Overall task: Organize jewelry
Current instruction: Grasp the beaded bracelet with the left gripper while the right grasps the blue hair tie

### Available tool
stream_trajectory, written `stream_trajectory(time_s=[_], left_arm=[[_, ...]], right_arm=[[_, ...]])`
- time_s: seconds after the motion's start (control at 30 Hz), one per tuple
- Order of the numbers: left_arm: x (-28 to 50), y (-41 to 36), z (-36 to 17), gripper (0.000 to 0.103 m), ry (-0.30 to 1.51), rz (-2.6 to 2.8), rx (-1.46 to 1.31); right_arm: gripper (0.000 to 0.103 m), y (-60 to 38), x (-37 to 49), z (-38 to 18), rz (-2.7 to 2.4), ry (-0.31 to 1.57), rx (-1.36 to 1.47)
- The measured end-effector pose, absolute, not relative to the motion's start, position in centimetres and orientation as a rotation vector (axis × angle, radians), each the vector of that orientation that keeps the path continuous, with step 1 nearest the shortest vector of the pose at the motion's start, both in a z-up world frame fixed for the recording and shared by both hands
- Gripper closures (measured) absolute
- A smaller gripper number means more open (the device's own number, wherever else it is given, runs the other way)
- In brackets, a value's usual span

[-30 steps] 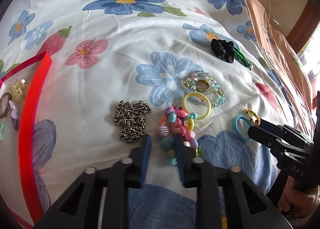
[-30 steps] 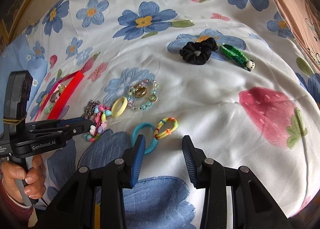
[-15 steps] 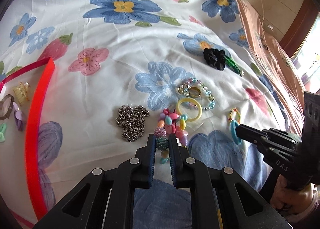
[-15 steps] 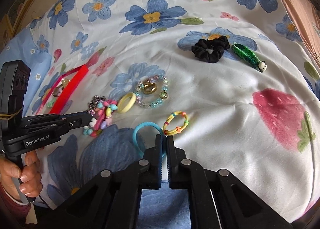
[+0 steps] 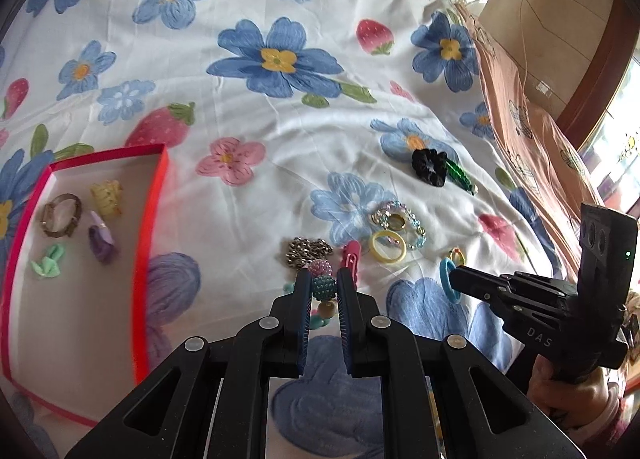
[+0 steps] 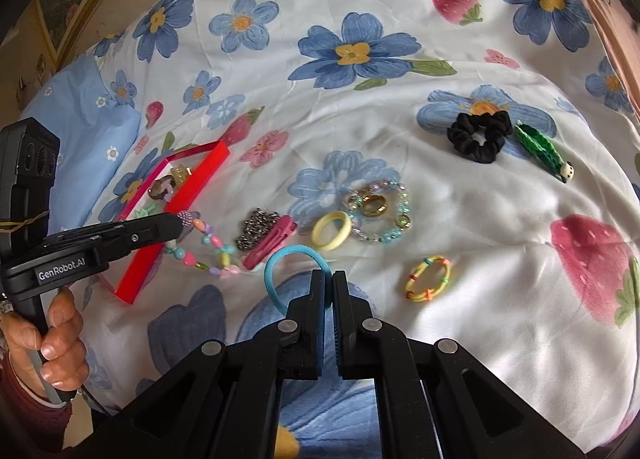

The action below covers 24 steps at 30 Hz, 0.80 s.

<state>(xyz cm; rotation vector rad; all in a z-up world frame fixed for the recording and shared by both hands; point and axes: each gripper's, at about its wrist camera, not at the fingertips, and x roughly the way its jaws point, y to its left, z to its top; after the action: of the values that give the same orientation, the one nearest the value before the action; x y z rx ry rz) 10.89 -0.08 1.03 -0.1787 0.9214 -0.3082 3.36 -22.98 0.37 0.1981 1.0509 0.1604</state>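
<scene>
My left gripper (image 5: 324, 283) is shut on a string of coloured beads (image 5: 322, 286). In the right wrist view the bead string (image 6: 208, 239) hangs off the sheet from the left gripper (image 6: 180, 219), beside the red tray (image 6: 192, 187). My right gripper (image 6: 330, 279) is shut on a blue hair tie (image 6: 280, 259), whose loop sticks out to the left of the fingers. The left wrist view shows that blue tie (image 5: 445, 277) at the right gripper (image 5: 454, 271). The red tray (image 5: 154, 219) at the left holds several small pieces.
On the flowered sheet lie a silver chain (image 5: 308, 251), a pink clip (image 5: 351, 255), a yellow ring (image 5: 387, 246), a crystal bracelet (image 5: 400, 219), a black scrunchie (image 5: 429, 166), a green clip (image 5: 462, 175) and a striped yellow hair tie (image 6: 428, 279). A hand (image 6: 52, 347) grips the left handle.
Both grippers shut, the left on the bead string, the right on the blue hair tie. Both then rose, and the left one pulled back, which brought more of the red tray into view.
</scene>
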Motion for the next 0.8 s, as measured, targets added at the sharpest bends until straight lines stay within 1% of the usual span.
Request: stream_trajectory(time_s=[0.3, 0.8], left_arm=[[7.9, 5.0, 3.1, 0.091, 0.872, -0.226, -0.221], [5.3, 13.5, 3.3, 0.091, 0.844, -0.051, -0.311]], right_arm=[[0.100, -18.7, 4.8, 1.2, 0.255, 1.037, 0.173], [0.100, -8.8, 8.6, 0.5, 0.456, 1.053, 0.118]])
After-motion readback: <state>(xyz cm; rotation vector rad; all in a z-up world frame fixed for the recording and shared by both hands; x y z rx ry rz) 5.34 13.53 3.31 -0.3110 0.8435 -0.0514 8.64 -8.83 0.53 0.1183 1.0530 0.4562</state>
